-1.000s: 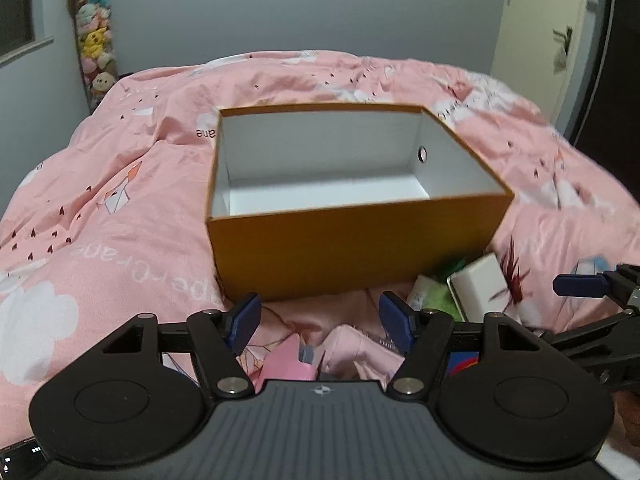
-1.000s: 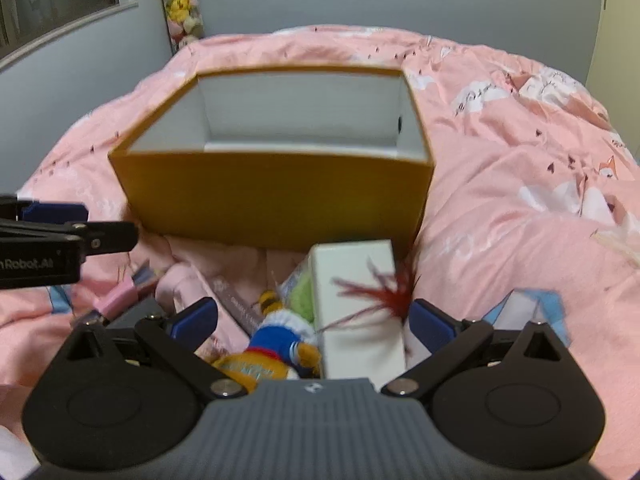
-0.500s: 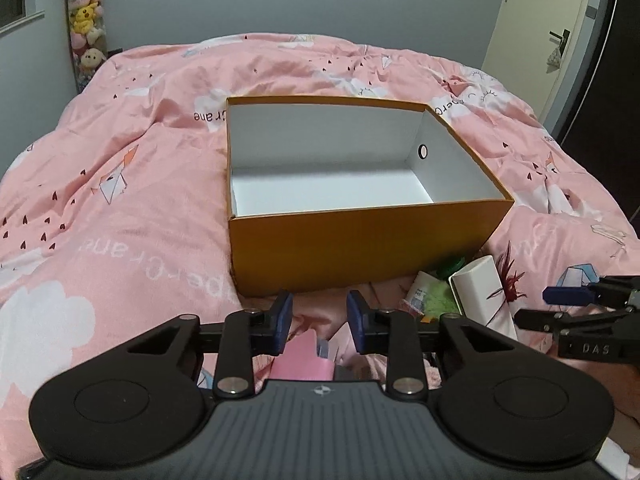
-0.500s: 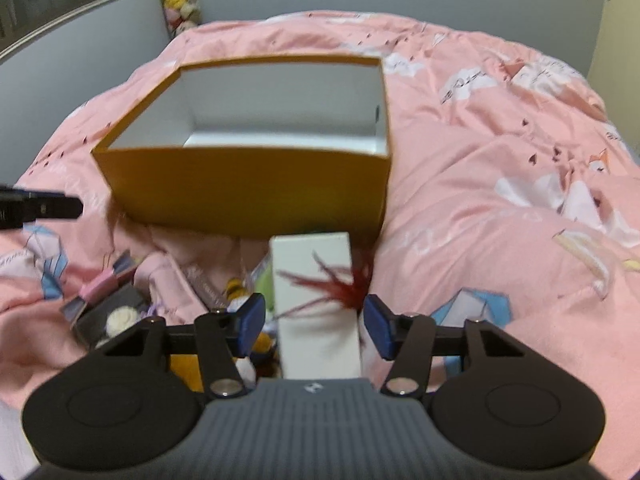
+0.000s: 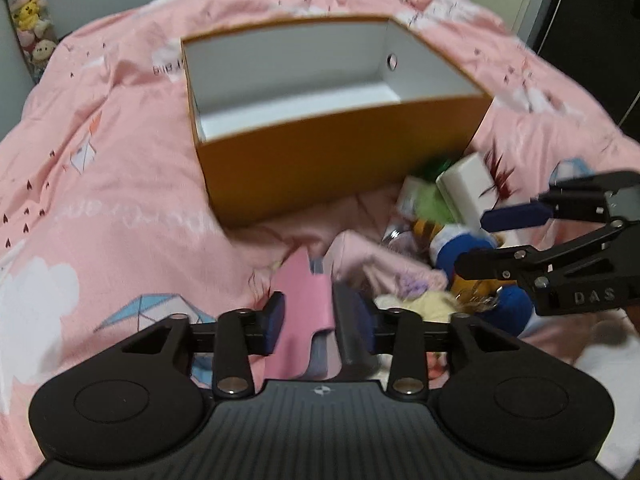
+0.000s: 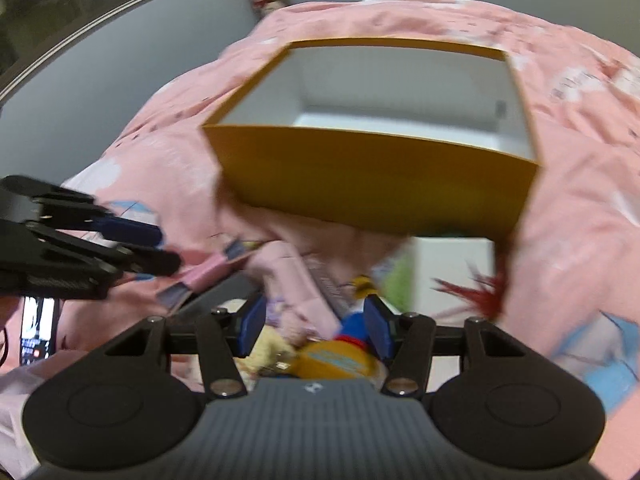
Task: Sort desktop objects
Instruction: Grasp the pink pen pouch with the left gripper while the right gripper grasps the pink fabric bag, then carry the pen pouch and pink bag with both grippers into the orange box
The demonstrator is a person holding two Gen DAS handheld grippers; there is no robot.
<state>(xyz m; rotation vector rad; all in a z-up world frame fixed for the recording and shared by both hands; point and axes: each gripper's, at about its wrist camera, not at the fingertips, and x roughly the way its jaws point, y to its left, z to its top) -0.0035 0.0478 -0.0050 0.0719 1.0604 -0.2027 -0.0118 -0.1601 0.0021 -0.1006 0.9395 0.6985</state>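
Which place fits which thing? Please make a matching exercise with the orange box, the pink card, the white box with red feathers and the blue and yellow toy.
Things:
1. orange box
2. pink card
3. white box with red feathers
4. blue and yellow toy

Places:
a. between the left gripper fingers
b. between the right gripper fingers
c. on the pink quilt, open and empty
d. beside the orange box's near corner

Pairs: 1-c, 2-a, 3-d, 4-b
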